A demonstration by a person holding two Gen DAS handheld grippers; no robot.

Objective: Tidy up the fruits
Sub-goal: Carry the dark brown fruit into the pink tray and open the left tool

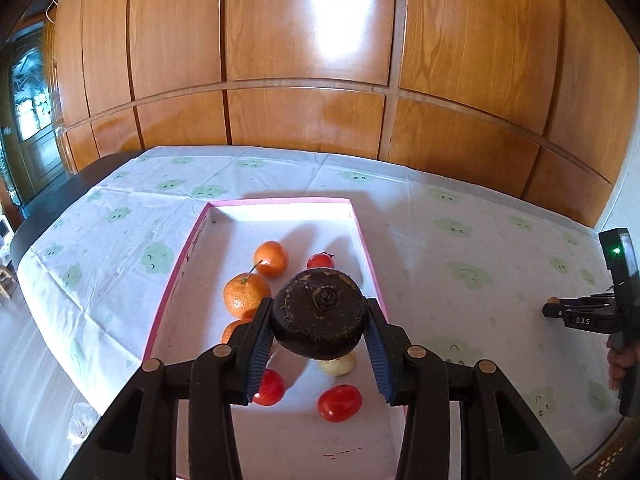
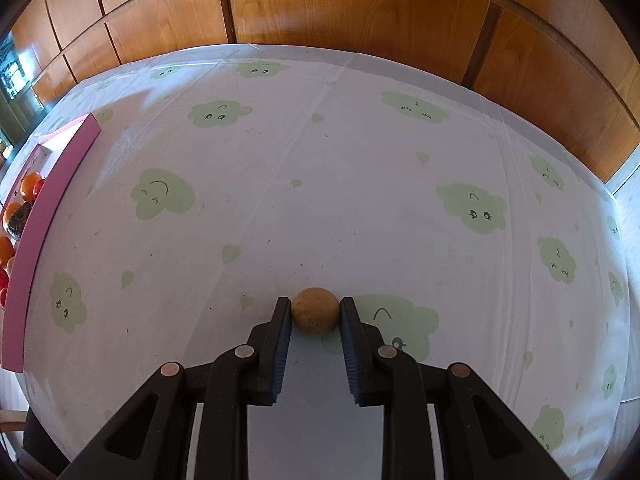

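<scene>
My left gripper [image 1: 319, 314] is shut on a dark brown round fruit [image 1: 320, 312] and holds it above the pink-rimmed box [image 1: 188, 248]. In the box lie three oranges [image 1: 271, 258], several red tomatoes [image 1: 339, 402] and a pale yellowish fruit [image 1: 340, 365]. My right gripper [image 2: 315, 312] is closed around a small tan round fruit [image 2: 315, 311] resting on the tablecloth, right of the box [image 2: 48, 196]. It also shows in the left wrist view [image 1: 554, 305].
The table wears a white cloth with green cloud prints [image 2: 320, 168]. Wooden panelled cabinets [image 1: 304, 60] stand behind it. A dark table edge [image 1: 60, 188] shows at the left. A doorway [image 1: 28, 112] is at the far left.
</scene>
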